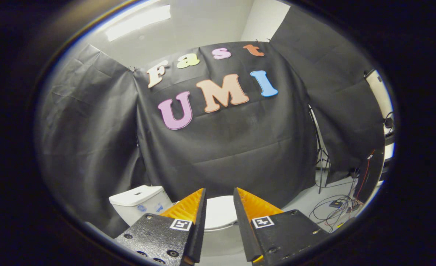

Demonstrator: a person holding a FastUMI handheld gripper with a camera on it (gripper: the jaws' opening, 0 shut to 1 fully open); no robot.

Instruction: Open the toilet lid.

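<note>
The black cloth wall hangs in creased panels across the back of the booth, pinned at the top, with pale wall and ceiling above it. At its foot stands the toilet, white and glossy, low and just ahead of the fingers. Its tank sits off to the left of the fingers, boxy, with a flat top and small blue marks on its front. The lid shows as a smooth, rounded white surface in the gap between the fingers; it looks to be lying down, closed, though most of it is hidden behind them. To the right, a thin dark stand leans beside the cloth, and a tangle of cables lies on the pale floor. The gripper is held above the lid, its fingers set a narrow gap apart, gripping nothing and touching nothing.
</note>
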